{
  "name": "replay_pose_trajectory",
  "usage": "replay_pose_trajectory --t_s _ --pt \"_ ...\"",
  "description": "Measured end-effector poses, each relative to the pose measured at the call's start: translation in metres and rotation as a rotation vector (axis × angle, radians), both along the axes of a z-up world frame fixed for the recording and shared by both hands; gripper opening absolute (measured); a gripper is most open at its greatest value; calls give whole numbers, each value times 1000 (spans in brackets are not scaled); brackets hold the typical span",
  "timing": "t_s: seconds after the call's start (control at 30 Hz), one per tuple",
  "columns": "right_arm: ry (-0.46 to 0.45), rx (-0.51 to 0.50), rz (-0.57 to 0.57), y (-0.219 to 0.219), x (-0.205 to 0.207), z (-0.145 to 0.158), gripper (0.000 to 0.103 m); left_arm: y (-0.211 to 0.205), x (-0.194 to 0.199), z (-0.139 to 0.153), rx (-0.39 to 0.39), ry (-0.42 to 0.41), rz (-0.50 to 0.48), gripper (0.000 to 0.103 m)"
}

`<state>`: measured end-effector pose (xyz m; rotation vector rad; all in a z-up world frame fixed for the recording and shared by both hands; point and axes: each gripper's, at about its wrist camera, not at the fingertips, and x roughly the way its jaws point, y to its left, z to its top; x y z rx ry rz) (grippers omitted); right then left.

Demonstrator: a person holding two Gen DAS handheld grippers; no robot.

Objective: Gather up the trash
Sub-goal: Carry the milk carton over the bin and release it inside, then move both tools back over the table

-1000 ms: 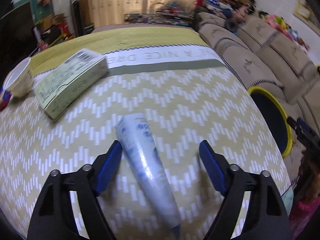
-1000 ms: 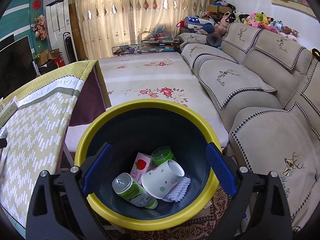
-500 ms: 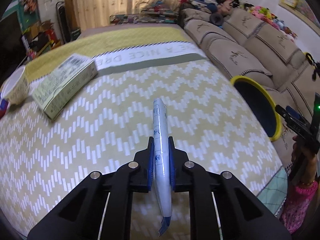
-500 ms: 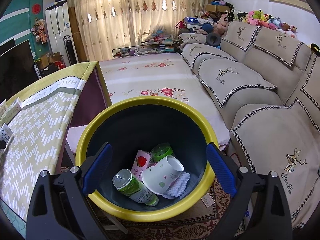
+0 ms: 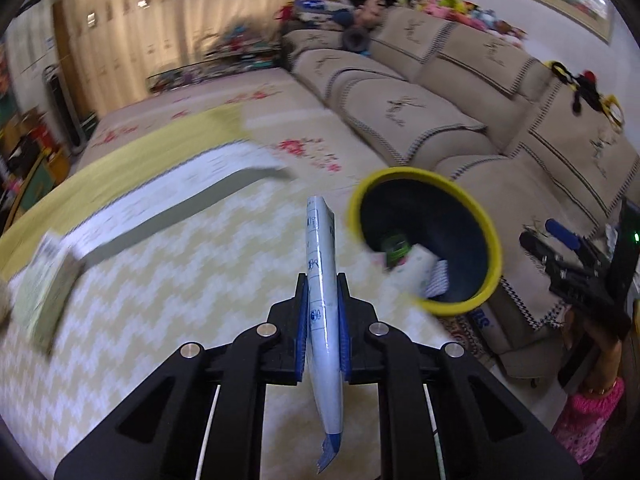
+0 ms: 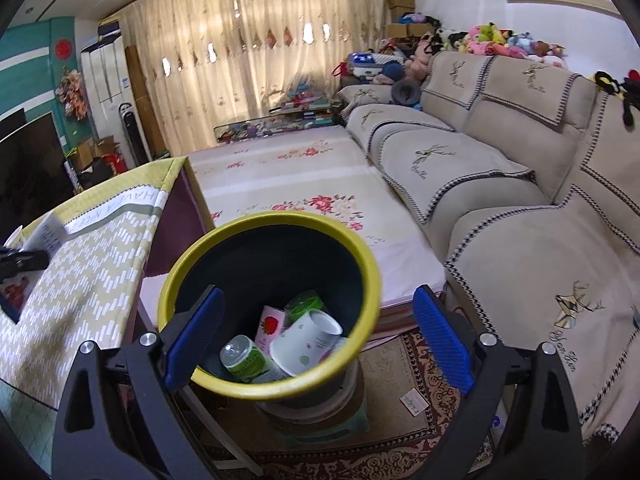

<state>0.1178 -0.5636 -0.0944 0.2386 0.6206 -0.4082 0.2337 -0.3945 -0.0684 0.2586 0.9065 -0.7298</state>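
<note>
My left gripper (image 5: 323, 322) is shut on a white and blue squeeze tube (image 5: 322, 280) and holds it in the air above the table, its flat end pointing ahead. The yellow-rimmed dark bin (image 5: 424, 240) stands ahead and to the right, off the table's edge. My right gripper (image 6: 316, 338) is open and empty, over the bin (image 6: 268, 300). In the bin lie a white paper cup (image 6: 308, 340), a green-labelled bottle (image 6: 244, 360), a pink carton (image 6: 270, 324) and a green lid (image 6: 304, 305). The left gripper with the tube shows at the far left of the right wrist view (image 6: 24, 258).
A table with a yellow zigzag cloth (image 5: 160, 280) carries a pale green box (image 5: 48, 292) at its left. A beige sofa (image 6: 520, 200) runs along the right, a floral mat (image 6: 300, 184) covers the floor beyond the bin. The right gripper and hand show at right (image 5: 576, 272).
My left gripper closed on the tube, lifted it off the table and swung right toward the bin. My right gripper stayed open over the bin, shifting slightly.
</note>
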Motion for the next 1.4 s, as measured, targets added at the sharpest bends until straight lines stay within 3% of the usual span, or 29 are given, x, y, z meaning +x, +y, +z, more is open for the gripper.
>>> replay_pose_trajectory --t_s 0.23,0.57,0.63,0.73,0.8,0.87,1.13,1.27,1.4 --pt "3 17 -37 -8 -26 -5 92 -90 -3 -3 11 4 -138 13" --pt "9 36 -83 -23 -40 -12 92 -176 12 -35 73 38 -206 16" --pt "14 38 -90 -25 -43 -14 92 -188 17 -41 78 52 -211 20" --pt "20 44 -100 -27 -46 -16 92 -200 21 -47 80 37 -199 38" --pt "21 46 -104 -26 -47 -16 92 -205 25 -49 77 27 -188 61" --pt "20 49 -104 -26 -48 -15 92 -201 26 -47 58 25 -171 73" --pt "13 50 -66 -12 -41 -11 93 -134 6 -1 -62 -33 -123 90" --pt "12 47 -22 2 -31 -7 93 -64 -15 34 -133 -123 -50 98" --pt "14 39 40 23 -17 -2 93 18 -35 55 -164 -213 60 98"
